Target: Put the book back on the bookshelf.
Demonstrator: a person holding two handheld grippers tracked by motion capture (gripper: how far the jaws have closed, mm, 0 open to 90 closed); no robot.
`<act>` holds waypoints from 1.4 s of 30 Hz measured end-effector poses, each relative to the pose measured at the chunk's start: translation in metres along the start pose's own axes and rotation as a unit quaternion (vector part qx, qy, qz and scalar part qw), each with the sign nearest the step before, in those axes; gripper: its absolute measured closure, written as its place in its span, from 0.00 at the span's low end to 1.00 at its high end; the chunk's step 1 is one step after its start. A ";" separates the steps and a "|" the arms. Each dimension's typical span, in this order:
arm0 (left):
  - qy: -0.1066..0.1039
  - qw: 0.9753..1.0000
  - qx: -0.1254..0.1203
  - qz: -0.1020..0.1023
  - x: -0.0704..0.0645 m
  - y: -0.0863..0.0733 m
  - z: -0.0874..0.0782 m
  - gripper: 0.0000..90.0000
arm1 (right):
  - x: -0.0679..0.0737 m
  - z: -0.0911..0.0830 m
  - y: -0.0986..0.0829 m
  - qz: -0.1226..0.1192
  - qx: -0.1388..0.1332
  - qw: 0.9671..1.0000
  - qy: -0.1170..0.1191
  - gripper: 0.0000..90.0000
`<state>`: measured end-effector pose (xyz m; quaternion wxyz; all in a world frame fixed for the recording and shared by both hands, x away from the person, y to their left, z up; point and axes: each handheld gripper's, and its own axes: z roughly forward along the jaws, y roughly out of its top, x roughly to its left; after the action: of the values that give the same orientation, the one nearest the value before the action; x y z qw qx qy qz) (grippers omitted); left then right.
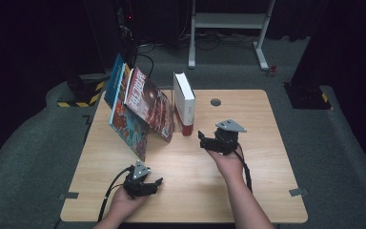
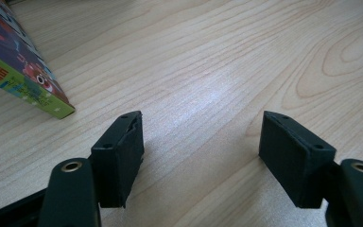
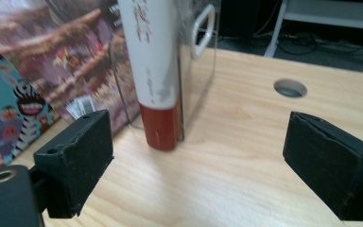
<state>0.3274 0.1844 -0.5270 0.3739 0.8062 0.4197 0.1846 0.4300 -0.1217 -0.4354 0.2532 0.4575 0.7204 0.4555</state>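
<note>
Dark room, grey carpet floor (image 1: 38,143), light wooden worktop (image 1: 262,157), white metal frame (image 1: 228,21) beyond its far edge, black cables (image 1: 205,43) beneath, yellow-black hazard tape (image 1: 83,98) left.

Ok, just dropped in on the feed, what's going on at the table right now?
A person holds a gripper in each hand over the wooden table. The right gripper, jaws open and empty, faces the upright white book with a red base. The left gripper is also open, near the front edge, holding nothing. Several picture books lean together to the left of the white book. Nothing is gripped.
</note>
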 end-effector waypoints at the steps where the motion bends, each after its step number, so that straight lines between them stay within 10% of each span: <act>1: 0.000 1.000 0.000 0.000 0.000 0.000 0.000 0.35 | -0.001 -0.001 -0.002 0.000 0.001 1.000 -0.002 0.10; 26: 0.002 1.000 0.001 0.002 -0.001 0.000 0.001 0.34 | -0.038 -0.036 -0.108 0.000 0.113 0.992 -0.063 0.10; 42: 0.008 1.000 0.003 0.011 -0.001 0.000 0.000 0.34 | -0.035 -0.042 -0.121 0.002 0.158 0.986 -0.059 0.10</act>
<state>0.3270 0.1836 -0.5274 0.3664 0.8102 0.4143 0.1940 0.3614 -0.1913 -0.5251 0.2190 0.5193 0.7664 0.3081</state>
